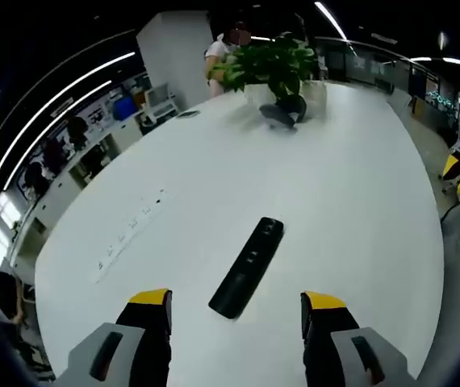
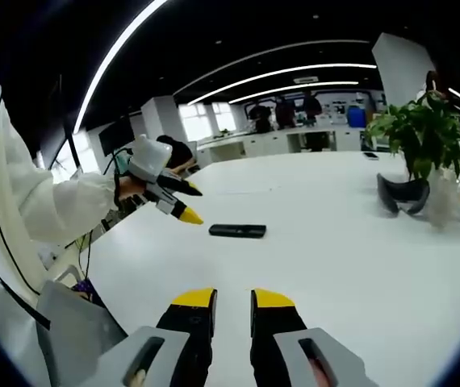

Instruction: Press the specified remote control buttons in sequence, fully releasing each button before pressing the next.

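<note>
Remote (image 1: 248, 267) lay flat on the white table (image 1: 359, 201), just ahead of the left gripper (image 1: 236, 310), whose jaws stood wide and empty above it. Right gripper (image 2: 232, 310) hung well back, jaws nearly together, holding nothing. My worry: a yellow tip coming down off-center could've hit two buttons or skidded the remote toward the plant (image 1: 269, 64).

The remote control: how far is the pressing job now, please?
Nothing visibly done: the black remote control lies flat on the white table, untouched. In hand: the left gripper hovers open before it, jaws apart either side. The right gripper hangs back, jaws nearly together. All button presses appear left.
</note>
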`<state>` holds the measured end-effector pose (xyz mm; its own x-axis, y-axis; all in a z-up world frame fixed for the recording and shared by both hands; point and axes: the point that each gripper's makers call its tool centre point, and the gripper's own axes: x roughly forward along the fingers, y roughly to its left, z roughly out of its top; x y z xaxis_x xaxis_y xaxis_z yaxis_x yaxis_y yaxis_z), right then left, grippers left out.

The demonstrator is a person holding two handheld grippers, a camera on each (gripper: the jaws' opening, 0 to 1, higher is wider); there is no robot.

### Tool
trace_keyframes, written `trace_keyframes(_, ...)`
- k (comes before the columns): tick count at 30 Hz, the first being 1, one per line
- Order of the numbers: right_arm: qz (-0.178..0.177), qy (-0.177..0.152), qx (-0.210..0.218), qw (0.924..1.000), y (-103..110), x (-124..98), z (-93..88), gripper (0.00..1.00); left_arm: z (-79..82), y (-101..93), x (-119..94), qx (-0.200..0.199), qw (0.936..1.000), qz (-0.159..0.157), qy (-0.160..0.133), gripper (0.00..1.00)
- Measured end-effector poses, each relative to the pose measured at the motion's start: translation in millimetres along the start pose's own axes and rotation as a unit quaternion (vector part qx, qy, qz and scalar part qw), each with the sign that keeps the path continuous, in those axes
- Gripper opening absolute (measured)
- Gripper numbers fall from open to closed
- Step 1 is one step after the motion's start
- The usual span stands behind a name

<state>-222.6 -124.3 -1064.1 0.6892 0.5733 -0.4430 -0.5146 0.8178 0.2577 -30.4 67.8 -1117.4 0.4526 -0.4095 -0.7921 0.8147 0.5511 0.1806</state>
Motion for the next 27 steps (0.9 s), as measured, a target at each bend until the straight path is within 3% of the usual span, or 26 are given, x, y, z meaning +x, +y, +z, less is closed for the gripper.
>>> trace_keyframes(3,-0.003,0.0,0.001,1.0,-2.3,-1.1,0.2,0.13,-10.5,3.3,14.1,0.031,0.9985,-0.008,0.044,0.66)
trace_keyframes(8,-0.009,0.004,0.003,0.9999,-7.2,-2.9,-2.1,0.13,-14.1,5.8,30.9,0.066,0.995,-0.019,0.072,0.59)
trace_keyframes(13,-0.011,0.008,-0.001,0.9999,-8.6,-3.8,-2.1,0.13,-30.7,1.5,48.9,0.072,0.9898,-0.056,0.109,0.58)
trace_keyframes(17,-0.014,0.012,-0.012,0.9998,-7.9,-3.5,-3.7,0.13,-33.9,0.9,54.2,0.074,0.9878,-0.066,0.121,0.57)
trace_keyframes(22,-0.012,0.022,-0.013,0.9996,-6.6,-3.0,-7.2,0.13,-47.4,3.8,62.7,0.112,0.9772,-0.083,0.16,0.58)
trace_keyframes(23,-0.013,0.022,-0.015,0.9996,-6.6,-3.1,-7.0,0.13,-46.9,0.7,62.9,0.095,0.9782,-0.094,0.159,0.56)
trace_keyframes(27,-0.015,0.022,-0.017,0.9995,-7.8,-3.5,-5.9,0.12,-47.0,4.0,67.3,0.093,0.9767,-0.104,0.163,0.56)
